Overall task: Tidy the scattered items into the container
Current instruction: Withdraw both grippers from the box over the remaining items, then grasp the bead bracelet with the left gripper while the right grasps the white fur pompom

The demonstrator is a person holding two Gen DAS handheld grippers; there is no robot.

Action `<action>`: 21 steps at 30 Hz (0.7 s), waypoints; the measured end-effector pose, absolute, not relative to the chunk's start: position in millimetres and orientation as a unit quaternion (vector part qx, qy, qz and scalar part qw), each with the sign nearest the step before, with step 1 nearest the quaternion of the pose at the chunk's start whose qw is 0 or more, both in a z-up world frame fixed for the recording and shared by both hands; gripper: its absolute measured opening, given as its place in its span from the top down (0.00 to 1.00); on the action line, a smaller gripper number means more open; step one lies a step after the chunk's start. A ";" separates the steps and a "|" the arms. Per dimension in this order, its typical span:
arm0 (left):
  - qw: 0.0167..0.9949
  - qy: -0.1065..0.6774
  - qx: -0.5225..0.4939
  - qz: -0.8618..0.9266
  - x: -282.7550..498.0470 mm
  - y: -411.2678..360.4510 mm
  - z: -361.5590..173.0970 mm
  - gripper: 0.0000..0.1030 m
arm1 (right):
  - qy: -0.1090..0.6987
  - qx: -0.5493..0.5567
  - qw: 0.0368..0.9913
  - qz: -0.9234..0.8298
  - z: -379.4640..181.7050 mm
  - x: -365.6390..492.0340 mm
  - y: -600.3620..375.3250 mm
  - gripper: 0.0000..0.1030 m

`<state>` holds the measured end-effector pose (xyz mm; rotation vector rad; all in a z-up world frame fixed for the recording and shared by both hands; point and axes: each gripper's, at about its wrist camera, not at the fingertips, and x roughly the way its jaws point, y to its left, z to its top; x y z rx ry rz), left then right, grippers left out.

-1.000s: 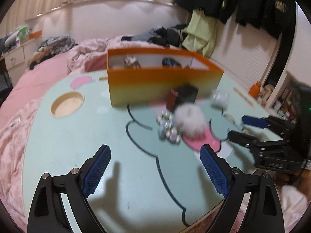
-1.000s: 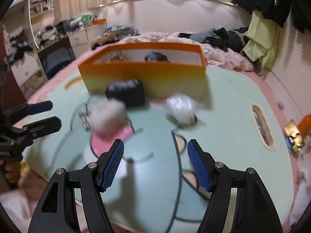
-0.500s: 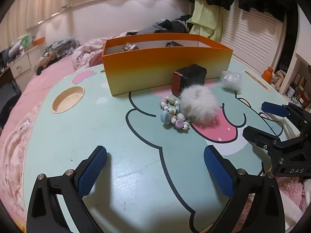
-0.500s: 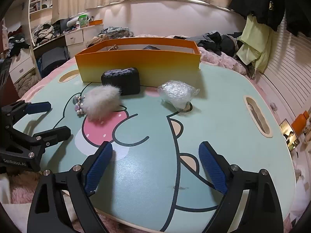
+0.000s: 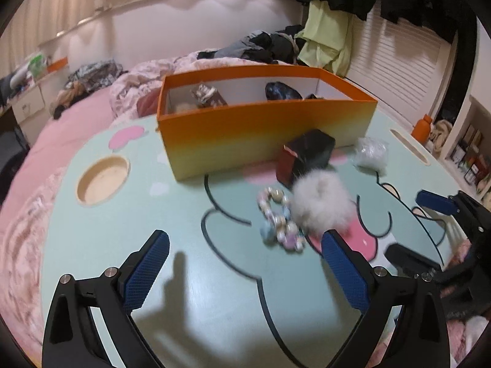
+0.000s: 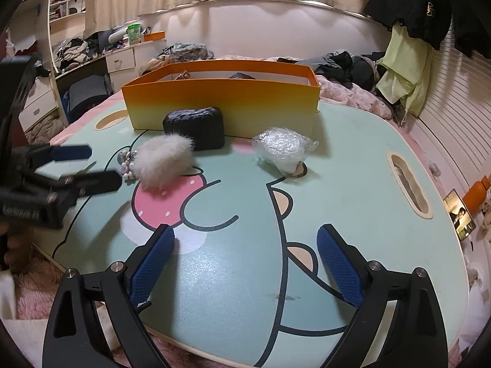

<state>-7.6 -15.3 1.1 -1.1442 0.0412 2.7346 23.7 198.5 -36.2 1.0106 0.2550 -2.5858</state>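
Observation:
An orange box (image 5: 267,122) (image 6: 224,101) stands at the back of the cartoon-print table, with a few things inside. In front of it lie a black case (image 5: 303,156) (image 6: 195,127), a white fluffy pom (image 5: 320,204) (image 6: 164,161), a pastel bead bracelet (image 5: 280,219) (image 6: 125,165) and a bubble-wrap bundle (image 5: 369,153) (image 6: 284,148). My left gripper (image 5: 244,239) (image 6: 98,167) is open and empty, just short of the bracelet and pom. My right gripper (image 6: 245,233) (image 5: 408,224) hovers near the table's front edge; its jaws are opening with nothing between them.
The table has a round cup recess (image 5: 102,181) at its left and a slot handle (image 6: 409,184) at its right. A pink bed with heaped clothes (image 5: 264,46) lies behind. An orange bottle (image 6: 478,193) stands on the floor to the right.
My right gripper's jaws have spread wider. My left gripper has moved closer to the bracelet and pom, which now sit lower in its view. The items have not moved.

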 end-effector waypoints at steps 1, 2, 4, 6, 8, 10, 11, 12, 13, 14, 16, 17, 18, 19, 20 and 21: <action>0.088 0.017 -0.384 0.919 -10.9 -13.7 1.8 0.07 | 0.090 0.357 0.176 -0.913 -36.4 23.6 198.2 0.08; 0.089 0.019 -0.384 0.919 -13.6 -12.8 2.5 0.10 | 0.090 0.357 0.176 -0.913 -36.5 23.7 198.0 0.08; 0.099 0.023 -0.388 0.916 -19.7 -8.5 1.8 0.12 | 0.090 0.357 0.177 -0.913 -36.6 23.8 197.9 0.08; 0.108 0.024 -0.393 0.913 -25.1 -4.1 1.0 0.14 | 0.090 0.357 0.177 -0.913 -36.7 23.9 197.8 0.08; 0.113 0.025 -0.402 0.908 -30.1 -0.4 -2.5 0.24 | 0.090 0.357 0.177 -0.913 -36.7 24.0 197.6 0.08; 0.118 0.026 -0.403 0.907 -32.6 2.4 -4.9 0.31 | 0.090 0.357 0.177 -0.913 -36.8 24.0 197.7 0.08; 0.118 0.030 -0.401 0.908 -32.3 3.6 -5.1 0.41 | 0.090 0.357 0.177 -0.913 -36.8 24.0 197.7 0.08; 0.119 0.035 -0.397 0.909 -30.9 4.7 -4.3 0.48 | 0.090 0.357 0.177 -0.913 -36.9 24.2 197.5 0.08; 0.124 0.038 -0.393 0.910 -29.2 5.6 -3.4 0.67 | 0.091 0.356 0.177 -0.913 -36.8 24.6 197.3 0.08; 0.129 0.040 -0.392 0.910 -28.4 6.0 -2.9 0.78 | 0.091 0.356 0.177 -0.913 -36.7 24.8 197.0 0.08; 0.143 0.041 -0.389 0.909 -24.6 5.2 -2.9 0.78 | 0.090 0.356 0.178 -0.913 -36.2 24.7 196.2 0.08; 0.147 0.039 -0.386 0.910 -22.4 3.5 -3.1 0.78 | 0.091 0.355 0.178 -0.913 -36.1 24.7 196.1 0.08; 0.150 0.035 -0.384 0.911 -20.4 1.2 -3.1 0.79 | 0.091 0.355 0.178 -0.913 -35.9 24.7 195.9 0.08; 0.151 0.029 -0.382 0.911 -18.4 -2.2 -2.3 0.81 | 0.090 0.356 0.178 -0.913 -36.3 24.7 196.2 0.08; 0.152 0.022 -0.380 0.912 -16.9 -5.3 -1.4 0.85 | 0.091 0.356 0.178 -0.913 -36.3 24.8 196.1 0.08; 0.154 0.012 -0.378 0.913 -13.9 -10.5 -0.4 0.86 | 0.091 0.355 0.178 -0.913 -36.1 24.8 196.0 0.08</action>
